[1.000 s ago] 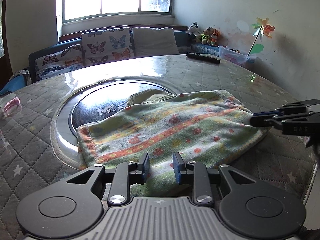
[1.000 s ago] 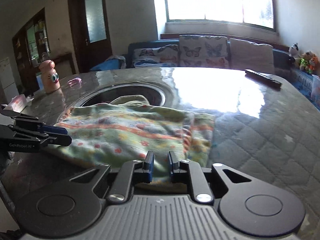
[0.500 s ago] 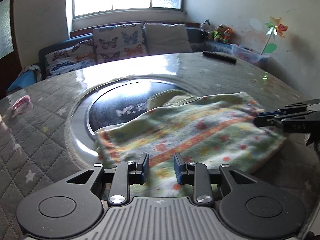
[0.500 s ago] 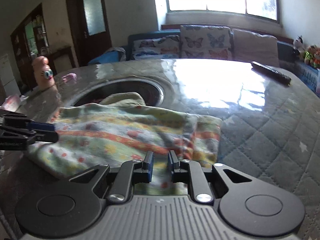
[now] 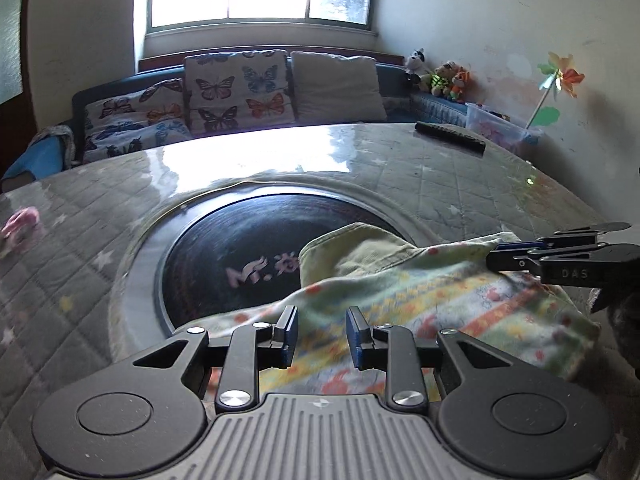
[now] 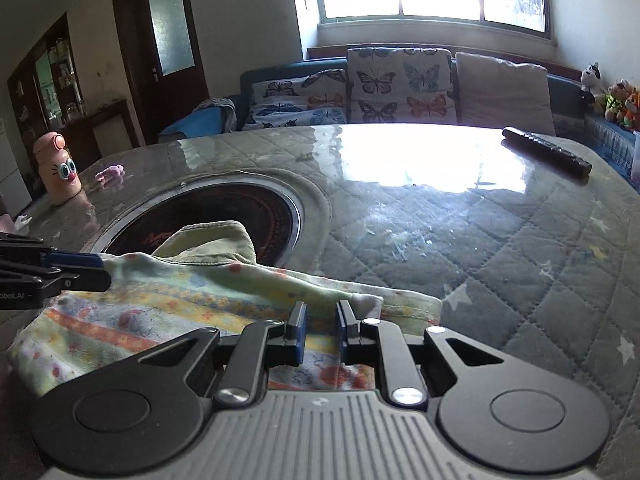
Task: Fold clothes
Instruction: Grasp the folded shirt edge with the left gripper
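A: Left gripper [image 5: 319, 334] first. What is it doing?

B: Its fingers are standing apart with the patterned garment [image 5: 460, 312] lying between and under them. Blur is hiding whether the pads are pinching any fabric, so I cannot tell if it is gripping.

A: And the right gripper [image 6: 320, 330]?

B: Fingers are sitting closer together, a narrow gap showing, the cloth's folded edge running through it. Seen from the left wrist camera, its tips [image 5: 504, 254] are sitting right at the raised far corner of the garment; contact looks likely, a firm clamp I cannot confirm.

A: Garment position?

B: It is lying on the near part of the quilted table [image 6: 520, 248], one green flap [image 6: 216, 238] overlapping the dark round inset [image 5: 240, 256] in the table's middle.

A: Outward from there?

B: A remote control [image 6: 546, 155] is resting near the far right edge; a pink toy figure [image 6: 58, 168] is standing at the far left. A sofa with butterfly cushions [image 5: 238, 90] is sitting behind the table.
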### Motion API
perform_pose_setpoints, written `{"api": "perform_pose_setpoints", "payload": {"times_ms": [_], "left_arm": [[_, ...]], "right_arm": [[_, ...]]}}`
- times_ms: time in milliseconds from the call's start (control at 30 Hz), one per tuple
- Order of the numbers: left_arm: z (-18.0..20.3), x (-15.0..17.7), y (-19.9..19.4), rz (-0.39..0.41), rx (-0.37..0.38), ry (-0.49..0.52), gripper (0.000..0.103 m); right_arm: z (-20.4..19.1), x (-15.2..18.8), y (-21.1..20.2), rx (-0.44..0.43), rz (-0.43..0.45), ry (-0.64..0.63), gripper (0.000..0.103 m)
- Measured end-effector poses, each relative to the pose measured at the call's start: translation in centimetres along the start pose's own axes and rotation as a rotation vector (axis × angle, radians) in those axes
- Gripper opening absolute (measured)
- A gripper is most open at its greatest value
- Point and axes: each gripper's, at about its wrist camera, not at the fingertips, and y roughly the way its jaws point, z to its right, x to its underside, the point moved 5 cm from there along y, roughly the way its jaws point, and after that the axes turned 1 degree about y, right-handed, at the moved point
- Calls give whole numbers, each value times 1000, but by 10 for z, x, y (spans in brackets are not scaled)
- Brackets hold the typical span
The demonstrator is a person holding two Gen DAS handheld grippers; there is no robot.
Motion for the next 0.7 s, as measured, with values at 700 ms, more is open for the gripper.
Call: {"api": "perform_pose_setpoints", "payload": {"times_ms": [700], "left_arm": [[-33, 8, -16, 11, -85, -63, 47]], "right_arm": [[-30, -2, -26, -56, 28, -74, 34]]}}
